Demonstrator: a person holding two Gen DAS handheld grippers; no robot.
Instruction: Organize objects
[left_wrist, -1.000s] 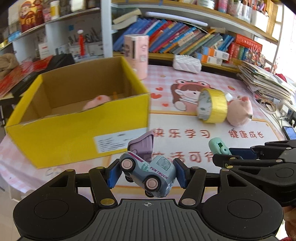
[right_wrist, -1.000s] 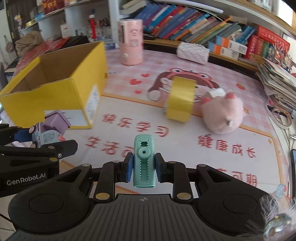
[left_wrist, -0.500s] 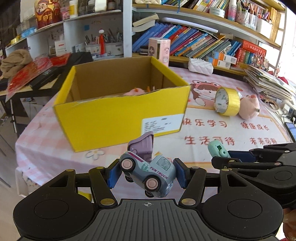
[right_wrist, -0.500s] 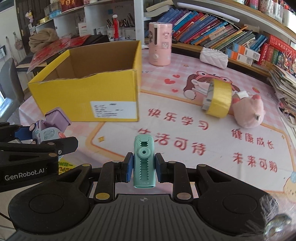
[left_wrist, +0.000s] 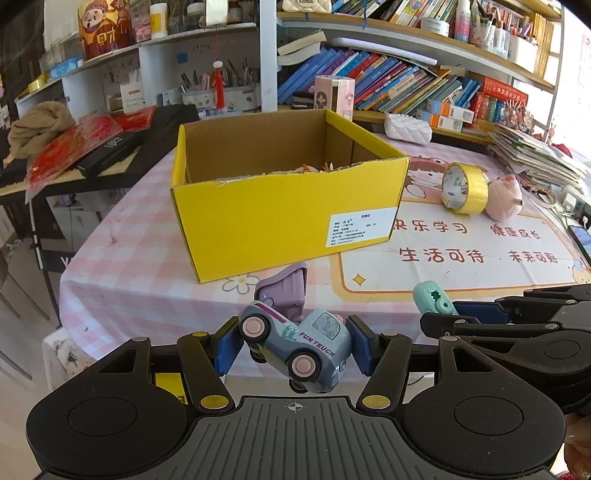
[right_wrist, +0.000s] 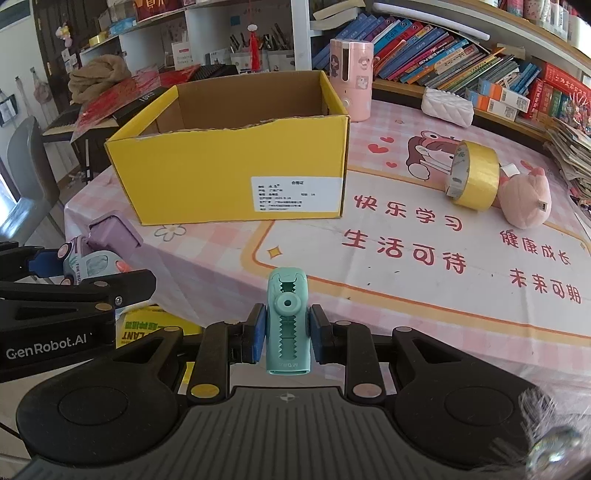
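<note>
So, left gripper (left_wrist: 295, 349) clamped on a tilted blue-grey toy truck (left_wrist: 295, 343) with pink wheels, right gripper (right_wrist: 286, 334) pinching an upright mint-green sharpener (right_wrist: 287, 321), both hanging near the yellow box (right_wrist: 236, 162)

The yellow box (left_wrist: 284, 218) stands ahead of both claws, its top open. Bare tablecloth (right_wrist: 207, 258) lies between. A tape roll (right_wrist: 474, 175) sits far right.

Both wrist cams sit side by side off the table's near edge, angled down and looking across it. They share the yellow box (left_wrist: 288, 210) (right_wrist: 236, 173), tape roll (left_wrist: 466, 187) (right_wrist: 476, 180) and bookshelves (left_wrist: 406, 88) (right_wrist: 443, 55).
</note>
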